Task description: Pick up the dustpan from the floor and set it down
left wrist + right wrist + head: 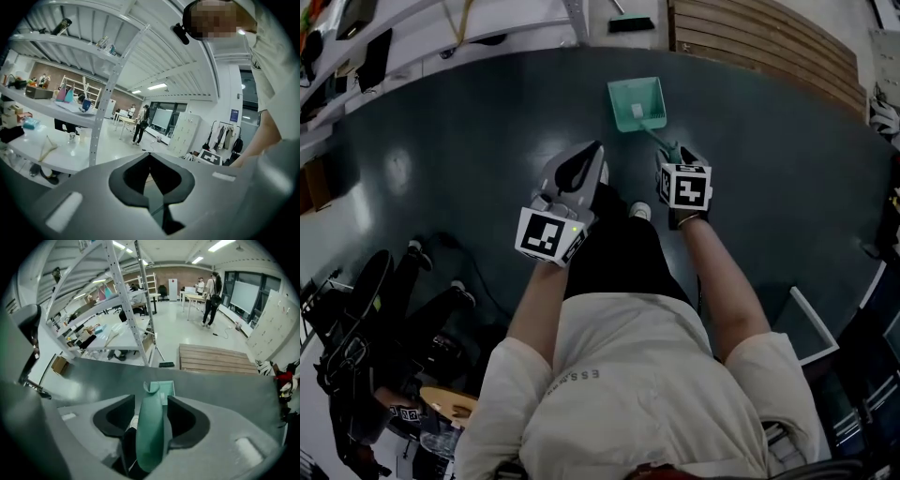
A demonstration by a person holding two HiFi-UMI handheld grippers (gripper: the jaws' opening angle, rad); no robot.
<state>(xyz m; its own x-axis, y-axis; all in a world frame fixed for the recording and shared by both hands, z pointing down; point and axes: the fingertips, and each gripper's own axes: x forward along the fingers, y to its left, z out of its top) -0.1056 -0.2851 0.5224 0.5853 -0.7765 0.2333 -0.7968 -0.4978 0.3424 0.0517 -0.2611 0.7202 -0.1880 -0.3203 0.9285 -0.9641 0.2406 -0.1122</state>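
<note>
Jaws of the right tongs (pixel 151 400) stand wide apart, and the handle (pixel 150 432) of the dustpan (pixel 636 103) runs up between them. In the right gripper view a narrow gap shows on either side of the handle, so the jaws bracket it without pressing on it: open tongs around the handle, not a grip. In the head view these tongs point steeply down, with the green end of the handle showing just beyond their tips.

The left tongs (pixel 598 148) are closed. In the left gripper view the two tips meet along a thin line above a dark hollow, and nothing sits between them. In the head view they hang beside the right tongs, apart from the dustpan and touching nothing.

The dustpan is teal-green plastic. Its pan is a shallow squarish scoop with raised walls and a small white patch inside. It lies on the dark floor (pixel 469 150) near that floor's far edge, toward the far right corner where a wooden pallet (pixel 769 47) stands. The handle leaves the pan's near side and slants back to the right tongs; it is long and rounded, and broad where it passes between the jaws. Beyond the far edge, on the pale floor (pixel 600 19), lies a small dark object (pixel 630 23) that I cannot identify.
</note>
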